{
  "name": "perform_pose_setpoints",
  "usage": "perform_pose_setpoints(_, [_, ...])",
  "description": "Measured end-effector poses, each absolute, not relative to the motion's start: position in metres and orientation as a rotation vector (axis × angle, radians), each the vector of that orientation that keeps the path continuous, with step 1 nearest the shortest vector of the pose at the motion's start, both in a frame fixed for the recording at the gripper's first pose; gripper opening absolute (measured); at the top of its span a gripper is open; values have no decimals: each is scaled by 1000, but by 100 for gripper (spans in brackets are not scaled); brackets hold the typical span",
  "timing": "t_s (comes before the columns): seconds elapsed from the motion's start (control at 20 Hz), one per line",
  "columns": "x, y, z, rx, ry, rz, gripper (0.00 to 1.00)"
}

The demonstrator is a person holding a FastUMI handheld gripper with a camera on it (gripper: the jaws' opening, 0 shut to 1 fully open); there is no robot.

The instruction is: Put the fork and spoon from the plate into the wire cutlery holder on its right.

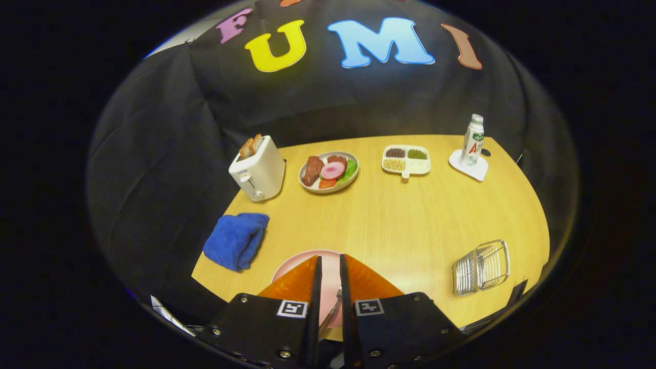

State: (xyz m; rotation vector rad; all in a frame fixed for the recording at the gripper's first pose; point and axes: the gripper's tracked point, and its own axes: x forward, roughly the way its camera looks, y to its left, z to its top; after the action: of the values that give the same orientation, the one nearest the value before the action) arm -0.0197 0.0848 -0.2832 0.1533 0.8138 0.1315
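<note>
Claw [328, 279]: two wedge-shaped fingers [294, 284], close together with a narrow gap. Behind them, two black blocky housings [266, 328], each bearing a square black-and-white marker tag [292, 308] near the gap. Silver screws [285, 352] along housing edges.

A pale wooden desk [400, 225] carries a white two-slot toaster [258, 173] with toast in it at its far left, and near it a crumpled blue cloth [236, 240]. Along the far side sit an oval plate of meat and vegetables [329, 171], a white divided tray of grains [406, 159], and a white plastic bottle [472, 140] upright on a white coaster [468, 165].
</note>
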Motion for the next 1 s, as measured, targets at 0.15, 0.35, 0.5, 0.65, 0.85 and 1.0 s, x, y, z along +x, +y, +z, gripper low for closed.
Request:
perform_pose_setpoints(0.15, [-30,94,-320,188,920,121,19])
perform_pose_setpoints(0.35, [-44,102,-360,207,1015,90,19])
perform_pose_setpoints(0.5, [-55,104,-387,210,1084,53,19])
perform_pose_setpoints(0.65, [-68,107,-412,207,1141,26,20])
perform_pose_setpoints(0.85, [-77,106,-428,202,1178,-23,20])
perform_pose_setpoints(1.0, [-81,109,-438,220,1207,-36,20])
